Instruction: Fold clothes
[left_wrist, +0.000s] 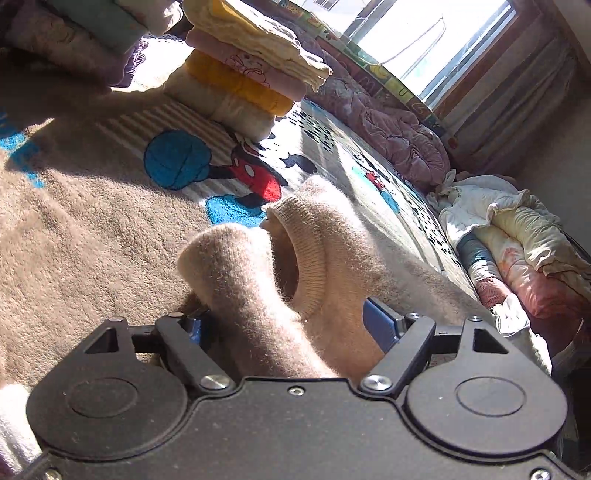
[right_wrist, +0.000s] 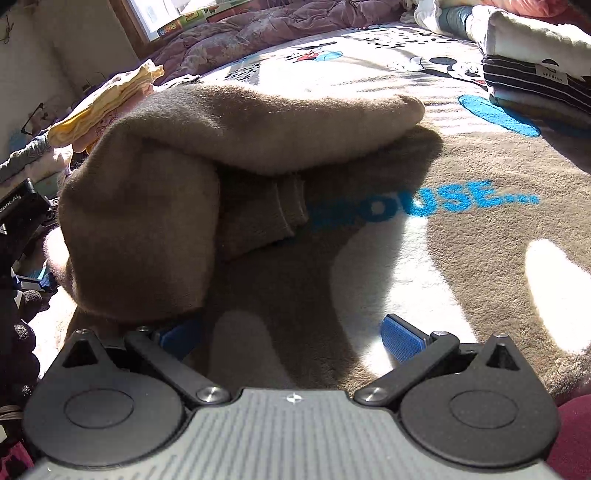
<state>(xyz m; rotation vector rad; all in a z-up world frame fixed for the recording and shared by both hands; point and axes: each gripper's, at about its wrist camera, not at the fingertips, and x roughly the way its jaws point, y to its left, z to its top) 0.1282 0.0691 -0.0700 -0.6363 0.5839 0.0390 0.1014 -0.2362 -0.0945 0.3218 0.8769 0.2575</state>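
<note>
Sunlit cartoon blanket (right_wrist: 461, 236) is covered by a beige sweater (right_wrist: 258, 122); it sits between the spread left gripper (left_wrist: 291, 321); the right gripper (right_wrist: 291, 332) is spread, empty.

sweater (right_wrist: 258, 125) | fuzzy tan, ribbed collar | bunched, half-folded | lying on bed blanket (right_wrist: 461, 258)

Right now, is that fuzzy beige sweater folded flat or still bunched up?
Bunched up, only partly folded. The sweater lies doubled over itself in a humped roll with a ribbed cuff poking out beneath, and its collar gapes open.
</note>
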